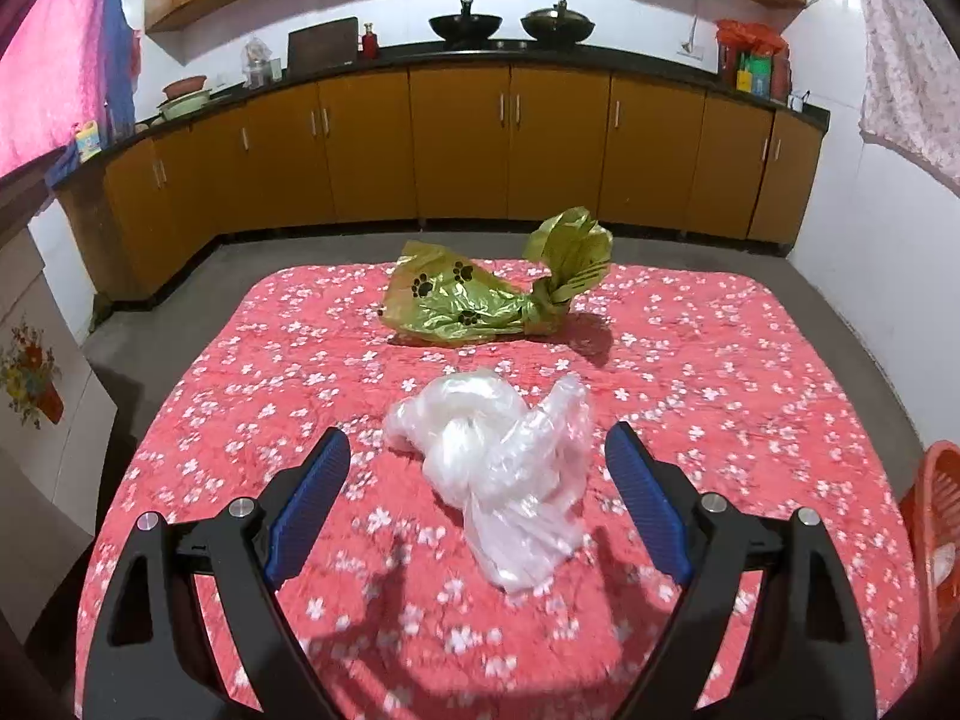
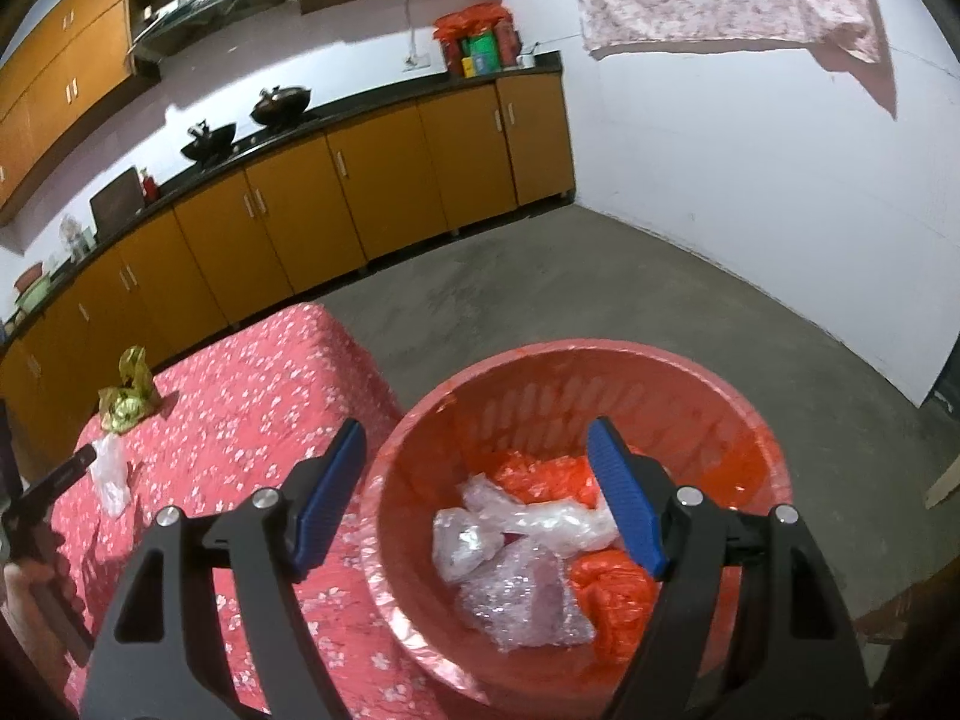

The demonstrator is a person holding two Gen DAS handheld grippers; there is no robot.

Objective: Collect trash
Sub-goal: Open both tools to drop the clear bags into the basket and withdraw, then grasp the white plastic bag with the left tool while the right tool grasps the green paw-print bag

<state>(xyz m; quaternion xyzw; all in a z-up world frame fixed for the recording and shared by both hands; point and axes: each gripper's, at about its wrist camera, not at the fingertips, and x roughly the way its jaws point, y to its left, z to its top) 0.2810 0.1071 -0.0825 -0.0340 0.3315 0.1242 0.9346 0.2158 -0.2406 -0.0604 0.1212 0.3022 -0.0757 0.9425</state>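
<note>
A crumpled clear plastic bag (image 1: pixel 504 468) lies on the red floral table cloth (image 1: pixel 750 360), between the spread fingers of my left gripper (image 1: pixel 477 450), which is open and empty just above it. A knotted green bag with paw prints (image 1: pixel 480 300) lies farther back on the table. My right gripper (image 2: pixel 477 441) is open and empty above the red basket (image 2: pixel 690 384), which holds clear plastic (image 2: pixel 510 564) and orange bags (image 2: pixel 612 594). The clear bag (image 2: pixel 111 474) and green bag (image 2: pixel 129 396) also show in the right wrist view, far left.
The basket's edge (image 1: pixel 936 510) shows right of the table in the left wrist view. Brown kitchen cabinets (image 1: pixel 456 144) with a dark counter run along the back wall. Grey floor (image 2: pixel 600 282) surrounds the table. A white floral panel (image 1: pixel 36 396) stands at the left.
</note>
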